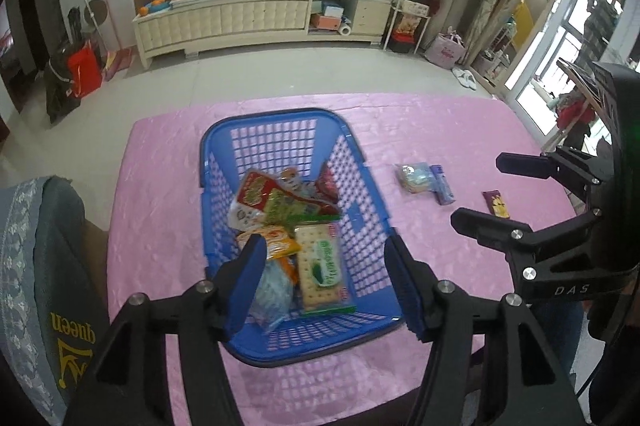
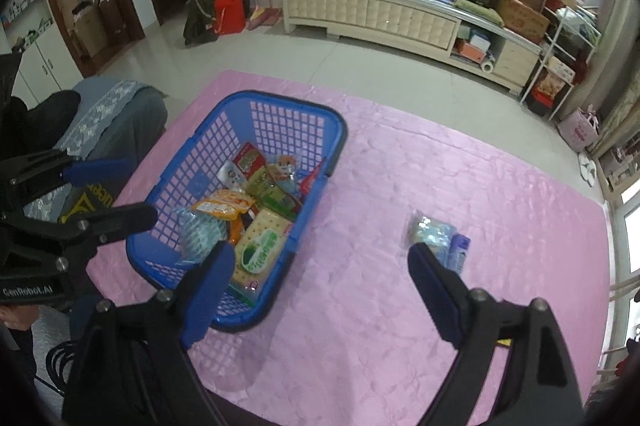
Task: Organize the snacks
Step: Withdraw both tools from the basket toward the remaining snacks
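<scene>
My left tool (image 1: pixel 324 282) hangs open, empty, over the blue basket (image 1: pixel 280 121) of snack packs on the pink tabletop (image 2: pixel 400 185). Right tool (image 2: pixel 320 290) gapes wide, empty, between basket and clear packet (image 2: pixel 428 232), purple packet (image 2: pixel 458 252). Brown packet (image 1: pixel 496 203) beyond; labels blurred.

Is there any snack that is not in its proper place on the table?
Yes. Three snacks lie on the pink tablecloth, outside the blue basket: a clear packet, a purple packet touching it, and a dark packet apart. The other snacks are piled in the basket.
</scene>
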Demonstrator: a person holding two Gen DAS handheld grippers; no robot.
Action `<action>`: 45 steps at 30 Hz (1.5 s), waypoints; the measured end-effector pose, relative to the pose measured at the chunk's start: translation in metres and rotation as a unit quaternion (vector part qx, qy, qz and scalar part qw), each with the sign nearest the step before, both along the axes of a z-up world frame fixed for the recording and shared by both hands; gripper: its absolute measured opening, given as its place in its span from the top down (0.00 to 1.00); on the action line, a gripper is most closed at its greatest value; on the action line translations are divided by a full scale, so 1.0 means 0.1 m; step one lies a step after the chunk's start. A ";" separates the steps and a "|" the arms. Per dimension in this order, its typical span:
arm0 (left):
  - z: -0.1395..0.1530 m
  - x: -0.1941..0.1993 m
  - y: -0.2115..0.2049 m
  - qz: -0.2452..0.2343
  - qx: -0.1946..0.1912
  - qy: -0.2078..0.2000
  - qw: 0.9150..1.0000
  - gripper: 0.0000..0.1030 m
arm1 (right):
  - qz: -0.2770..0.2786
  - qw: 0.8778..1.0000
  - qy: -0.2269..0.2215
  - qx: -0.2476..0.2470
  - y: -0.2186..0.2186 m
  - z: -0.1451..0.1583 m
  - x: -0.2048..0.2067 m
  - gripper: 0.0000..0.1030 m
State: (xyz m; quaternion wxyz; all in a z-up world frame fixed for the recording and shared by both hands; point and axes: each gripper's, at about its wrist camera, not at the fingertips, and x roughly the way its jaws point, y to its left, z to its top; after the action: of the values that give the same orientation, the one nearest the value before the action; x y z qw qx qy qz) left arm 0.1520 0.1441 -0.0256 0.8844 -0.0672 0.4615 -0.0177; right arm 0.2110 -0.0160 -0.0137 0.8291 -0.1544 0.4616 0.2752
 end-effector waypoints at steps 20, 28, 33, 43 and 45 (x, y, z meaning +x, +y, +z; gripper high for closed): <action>0.10 0.31 -1.33 -0.069 0.036 -0.011 0.997 0.31 | -0.081 0.996 -0.012 0.030 -1.27 0.15 0.10 0.12; -0.14 0.63 -1.71 -0.069 0.019 0.006 0.997 0.31 | -0.122 0.992 0.005 0.039 -1.85 -0.07 0.31 0.10; -0.40 0.85 -1.91 -0.072 0.004 0.027 0.997 0.31 | -0.148 0.988 0.024 0.037 -2.18 -0.34 0.45 0.08; -0.92 1.20 -2.23 -0.074 0.038 0.036 0.996 0.31 | -0.208 0.976 0.060 0.011 -2.63 -0.98 0.83 0.08; -1.01 1.26 -2.25 -0.075 0.040 0.039 0.996 0.31 | -0.204 0.976 0.071 0.006 -2.66 -1.12 0.89 0.08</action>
State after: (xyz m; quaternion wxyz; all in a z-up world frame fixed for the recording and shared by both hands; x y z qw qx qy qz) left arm 0.2777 -0.0813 -0.1268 0.8636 0.0025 0.5001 -0.0631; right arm 0.3003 -0.2820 -0.1257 0.8338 -0.0324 0.5395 0.1131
